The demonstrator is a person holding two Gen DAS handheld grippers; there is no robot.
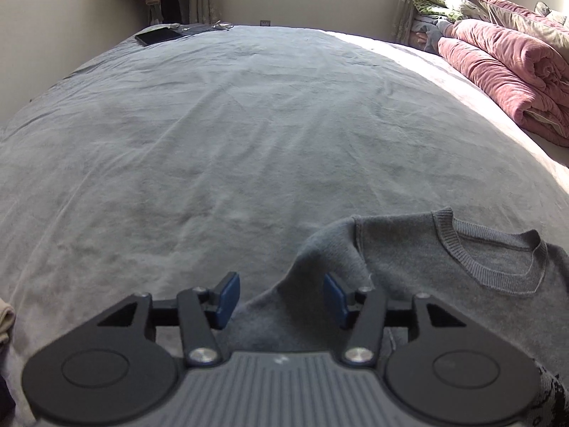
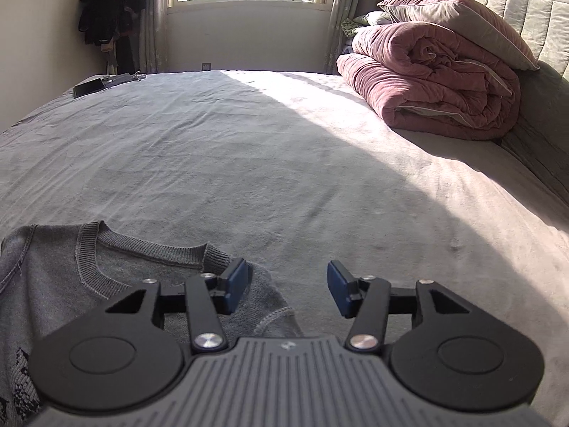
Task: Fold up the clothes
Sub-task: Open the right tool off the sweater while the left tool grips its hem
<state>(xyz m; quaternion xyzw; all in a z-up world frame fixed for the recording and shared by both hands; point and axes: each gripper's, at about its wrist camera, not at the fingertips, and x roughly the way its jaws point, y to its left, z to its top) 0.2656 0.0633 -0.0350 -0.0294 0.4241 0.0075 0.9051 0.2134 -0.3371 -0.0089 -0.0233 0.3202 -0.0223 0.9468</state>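
Sweater (image 1: 426,259): grey knit, ribbed crew collar (image 1: 490,267), a dark pattern low on the body; lies flat on the bed (image 1: 249,124) at its near edge, collar pointing away toward the window, between the two grippers. Handling, judged: light, soft and limp, no stiffness to hold a shape; the knit should stretch and drag on the sheet rather than slide cleanly, so lift before carrying. Not fragile, though loose stitches may snag. Best holds: the shoulder seams or sleeve tops, one each side, pinching both layers. Left gripper (image 1: 281,297): jaws open, empty, set over the sweater's left shoulder and sleeve. Right gripper (image 2: 287,290): jaws open, empty, at the sweater's right shoulder edge, one finger over knit, the other over bare sheet. Also on bed: pink quilt (image 2: 426,82), pillow (image 2: 458,21), dark flat object (image 1: 156,37) at the far corner.
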